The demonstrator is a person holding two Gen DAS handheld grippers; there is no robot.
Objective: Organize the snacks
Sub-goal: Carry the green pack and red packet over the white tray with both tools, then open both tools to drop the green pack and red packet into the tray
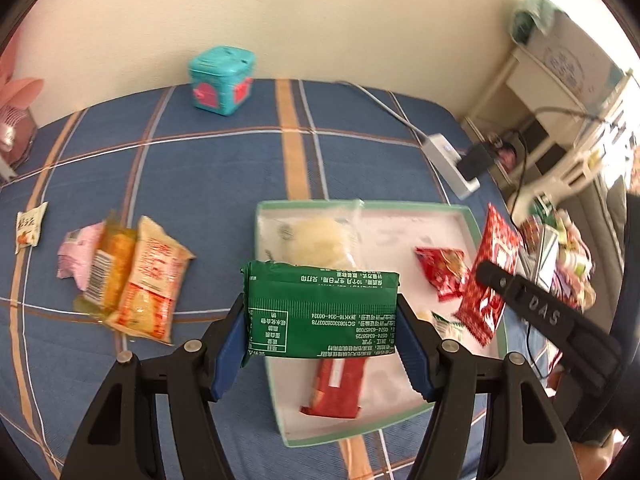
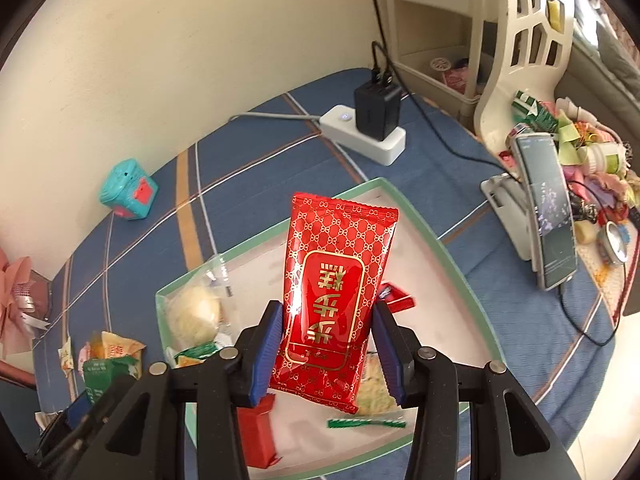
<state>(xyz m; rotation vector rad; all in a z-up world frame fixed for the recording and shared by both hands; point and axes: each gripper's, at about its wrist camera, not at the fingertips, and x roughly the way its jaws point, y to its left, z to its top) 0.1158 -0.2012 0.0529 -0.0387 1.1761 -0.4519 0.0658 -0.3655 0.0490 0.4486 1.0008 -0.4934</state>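
Observation:
My left gripper [image 1: 322,320] is shut on a green snack packet [image 1: 320,310], held above the near left part of a shallow white tray with a green rim [image 1: 460,210]. My right gripper [image 2: 328,344] is shut on a red packet with gold print [image 2: 336,292], held upright over the same tray [image 2: 452,256]; that packet also shows at the tray's right edge in the left wrist view [image 1: 490,276]. In the tray lie a clear bag with a pale round cake [image 1: 320,240], a small red packet [image 1: 442,270] and a red bar [image 1: 340,386].
Loose snacks lie on the blue plaid cloth left of the tray: orange and yellow packets [image 1: 136,280], a pink one [image 1: 78,256], a small white one [image 1: 30,226]. A teal cube box [image 1: 222,78] stands by the wall. A power strip with charger [image 2: 372,128] and a phone on a stand [image 2: 546,212] are to the right.

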